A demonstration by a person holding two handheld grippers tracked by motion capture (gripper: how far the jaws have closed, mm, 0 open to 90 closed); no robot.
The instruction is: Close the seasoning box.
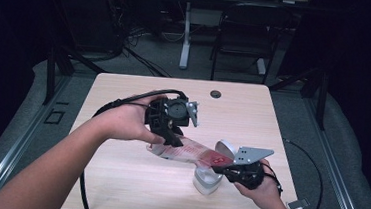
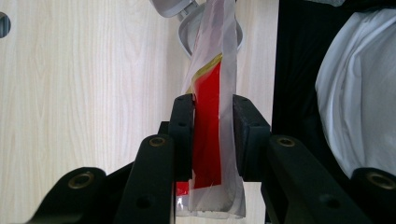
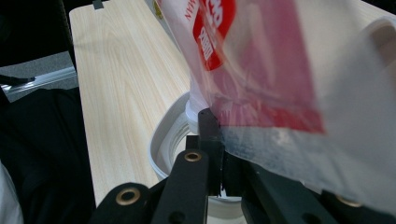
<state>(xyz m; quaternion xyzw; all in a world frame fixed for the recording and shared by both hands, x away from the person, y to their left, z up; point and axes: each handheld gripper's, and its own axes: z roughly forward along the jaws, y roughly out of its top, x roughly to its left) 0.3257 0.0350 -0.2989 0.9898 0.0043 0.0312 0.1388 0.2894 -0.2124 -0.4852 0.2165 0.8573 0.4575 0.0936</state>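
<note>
over the white bin [image 1: 206, 182] near the table's [image 1: 117, 179] front edge, both the left gripper [image 2: 212, 135] and right gripper [image 1: 226, 172] pinched a light, floppy, slippery plastic bag [image 1: 189, 152] by its ends, best held there.

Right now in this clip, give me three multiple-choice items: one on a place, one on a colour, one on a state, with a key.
1. Where is the plastic bag?
A. Flat on the floor
B. Held over the table between both grippers
C. Hanging from the chair

2. What colour is the bag's printed panel?
A. Red
B. Blue
C. Green

3. How does the white bin stand?
A. Lid shut
B. Tipped on its side
C. Upright with its lid raised

Key: 1 B, the left gripper pinches one end and the right gripper the other, above the tabletop. 2 A, the left gripper view shows a red panel between the pads. 3 C, the high view shows the lid tilted up and the right gripper view shows the open rim.
</note>
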